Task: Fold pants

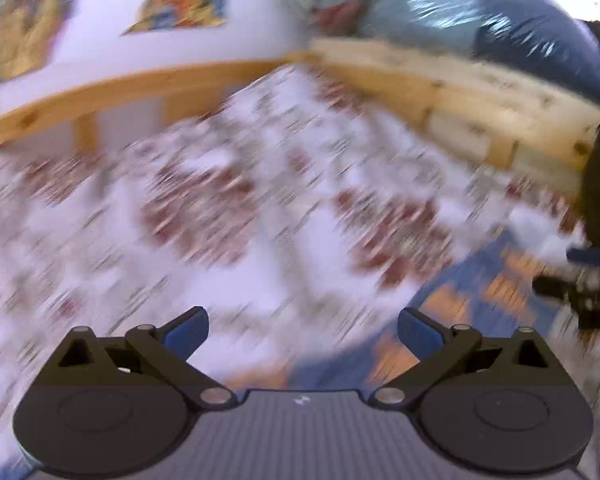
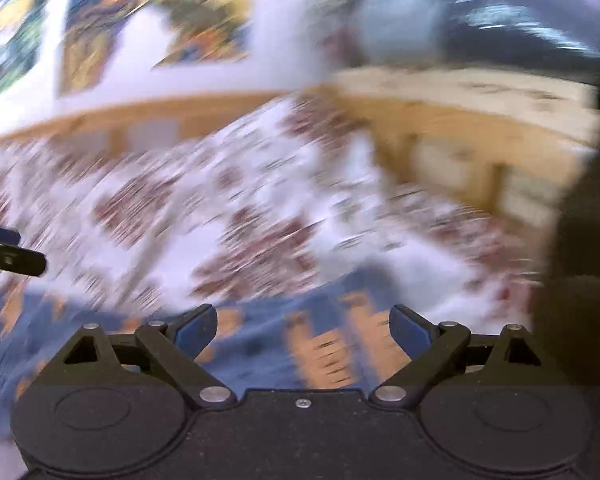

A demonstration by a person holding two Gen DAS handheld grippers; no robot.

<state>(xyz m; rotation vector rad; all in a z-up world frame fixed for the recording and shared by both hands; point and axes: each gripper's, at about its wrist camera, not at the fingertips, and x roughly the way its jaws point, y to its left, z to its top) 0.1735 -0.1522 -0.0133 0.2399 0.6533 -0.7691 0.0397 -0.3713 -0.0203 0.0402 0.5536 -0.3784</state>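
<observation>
Both grippers (image 1: 303,328) (image 2: 303,326) spread wide | pants (image 2: 284,344) below | bedspread (image 1: 220,200) beyond

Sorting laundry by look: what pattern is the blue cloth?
Blue cloth with orange blocks, blurred; clearest in the right wrist view.

Home bedroom, heavily motion-blurred.
Wooden bed frame (image 1: 452,92) rims a mattress under a white, red-patterned bedspread (image 1: 204,200); colourful posters (image 2: 204,12) on the white wall; shiny plastic bags (image 1: 500,28) behind.
</observation>
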